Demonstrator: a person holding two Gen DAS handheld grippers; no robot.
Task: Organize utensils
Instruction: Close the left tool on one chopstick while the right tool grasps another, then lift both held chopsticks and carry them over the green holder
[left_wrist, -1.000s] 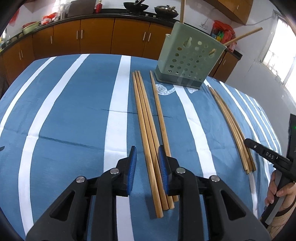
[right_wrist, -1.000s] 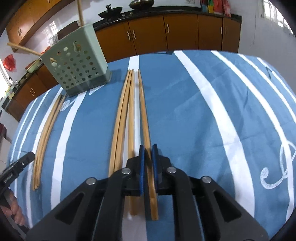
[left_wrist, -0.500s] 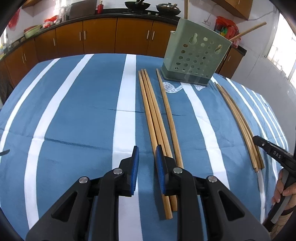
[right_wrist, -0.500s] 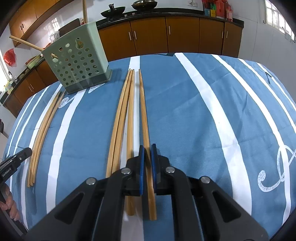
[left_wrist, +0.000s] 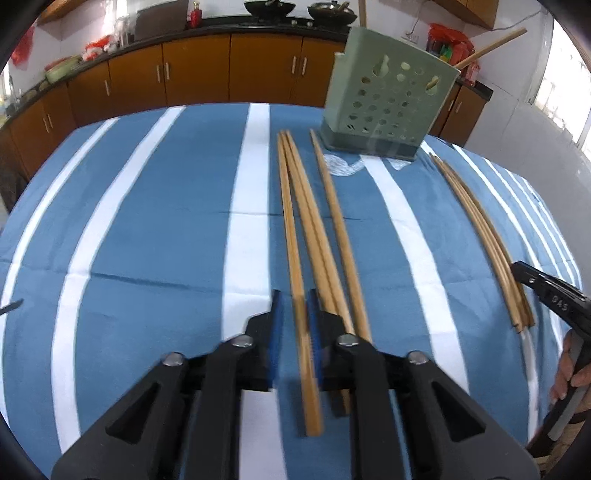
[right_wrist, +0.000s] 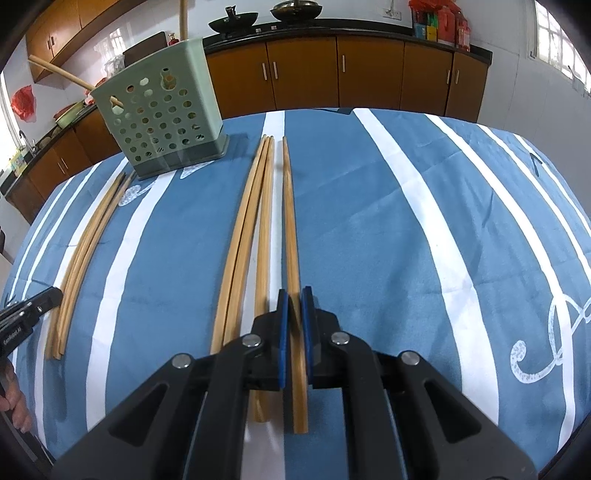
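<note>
A single chopstick is being straddled by the left gripper, whose jaws are standing released with a gap on either side, the stick's long axis running straight ahead between them toward the green holder far beyond the jaws and slightly right. Another chopstick is being pinched by the right gripper, clenched on its near end and likewise lying lengthwise along the jaws, so a straight lift is being judged the likely next move.

One green perforated holder stands on the surface, with two chopsticks poking out of it. Left of the holder lie four loose chopsticks. Right of it lies a bunch of about four, overlapped too tightly to count surely.
</note>
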